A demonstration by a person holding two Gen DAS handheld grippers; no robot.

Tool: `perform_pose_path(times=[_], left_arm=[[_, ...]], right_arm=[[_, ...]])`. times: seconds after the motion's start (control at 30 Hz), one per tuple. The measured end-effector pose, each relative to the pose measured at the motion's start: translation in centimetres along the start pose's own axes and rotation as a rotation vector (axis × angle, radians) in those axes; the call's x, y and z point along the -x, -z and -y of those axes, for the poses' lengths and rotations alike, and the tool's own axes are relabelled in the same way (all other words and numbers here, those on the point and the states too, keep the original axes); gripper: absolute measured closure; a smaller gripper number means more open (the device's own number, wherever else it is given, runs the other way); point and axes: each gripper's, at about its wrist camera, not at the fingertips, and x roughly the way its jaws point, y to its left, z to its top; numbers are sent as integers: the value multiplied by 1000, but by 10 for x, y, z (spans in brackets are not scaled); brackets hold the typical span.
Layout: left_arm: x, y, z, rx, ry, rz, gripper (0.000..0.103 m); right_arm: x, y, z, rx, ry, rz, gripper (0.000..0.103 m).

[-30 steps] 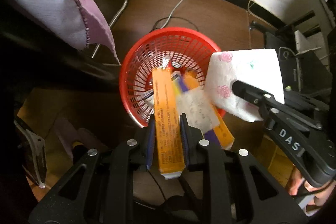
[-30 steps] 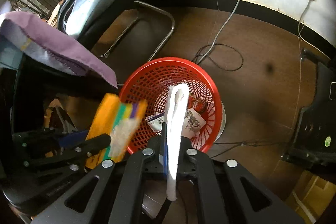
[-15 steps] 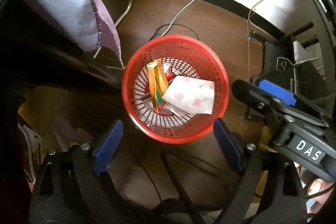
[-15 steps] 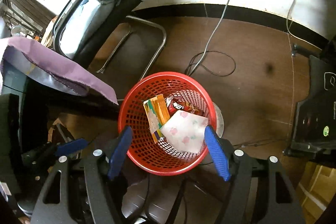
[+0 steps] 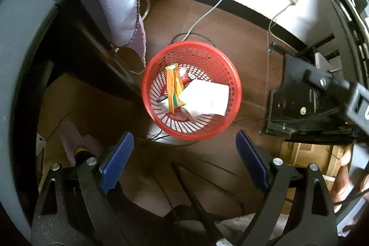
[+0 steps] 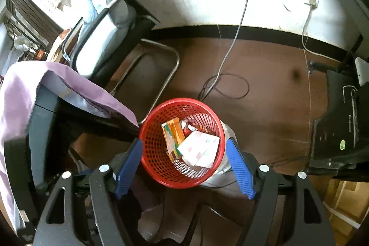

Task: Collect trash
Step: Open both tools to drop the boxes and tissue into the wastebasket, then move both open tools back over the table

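Both tools are hanging empty: the left gripper [image 5: 184, 160] and the right gripper [image 6: 184, 167] are standing with jaws wide apart, having just been opening, nothing between them. Directly below and ahead of each, the red basket [image 6: 150, 144] is holding the orange carton [image 5: 172, 87] and the floral tissue [image 6: 200, 149]. The drop step is finishing, I judge; next, both are needing fresh trash elsewhere.
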Motion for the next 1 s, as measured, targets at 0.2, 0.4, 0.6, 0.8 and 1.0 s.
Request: perform_pose_path(times=[0.2, 0.4, 0.6, 0.8, 1.0], left_arm=[[33, 15, 1, -2, 2, 65, 15], [84, 32, 4, -20, 16, 175, 13], [134, 48, -2, -21, 39, 279, 13], [174, 62, -14, 7, 32, 368, 13], [209, 72, -34, 41, -32, 449, 13]], right_arm=[[26, 1, -14, 6, 2, 45, 27], [62, -1, -33, 26, -1, 117, 25], [95, -1, -64, 77, -29, 185, 22], [112, 4, -100, 152, -37, 201, 19], [121, 11, -125, 198, -36, 209, 17]])
